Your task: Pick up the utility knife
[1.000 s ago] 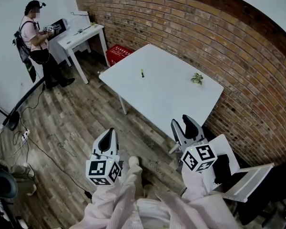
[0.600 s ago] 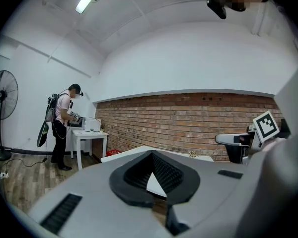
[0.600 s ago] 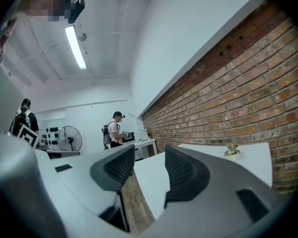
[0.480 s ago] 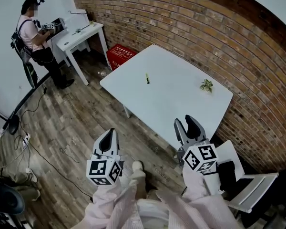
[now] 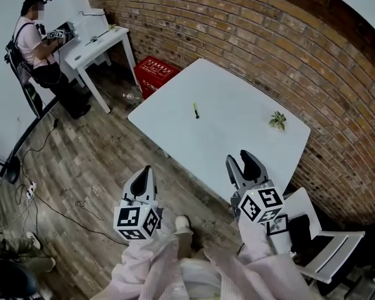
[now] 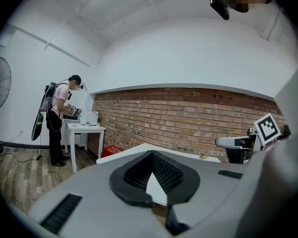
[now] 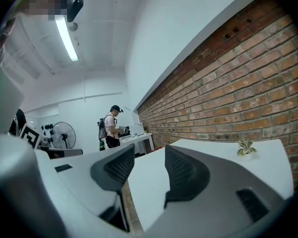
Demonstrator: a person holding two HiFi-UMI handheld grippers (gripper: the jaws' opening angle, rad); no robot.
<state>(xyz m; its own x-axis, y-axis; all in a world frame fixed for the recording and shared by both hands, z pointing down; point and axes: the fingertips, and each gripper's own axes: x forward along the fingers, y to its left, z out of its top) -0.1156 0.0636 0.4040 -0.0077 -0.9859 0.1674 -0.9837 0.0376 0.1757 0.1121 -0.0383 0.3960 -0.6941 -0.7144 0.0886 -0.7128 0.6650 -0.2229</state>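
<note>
The utility knife point(image 5: 195, 110) lies on the white table point(image 5: 237, 142) just above the middle of the head view, well apart from both grippers. A small plant point(image 5: 277, 120) sits on the same table further right, close to the brick wall point(image 5: 250, 36).

The left gripper point(image 5: 144, 173) is at lower left over the wooden floor point(image 5: 81, 161), its jaws closed tip to tip with nothing held. The right gripper point(image 5: 240, 162) is at lower centre-right over the table's near edge, its jaws spread apart and empty.

At upper left a person point(image 5: 30, 36) stands at a second white table, with a red crate point(image 5: 155, 72) nearby.
</note>
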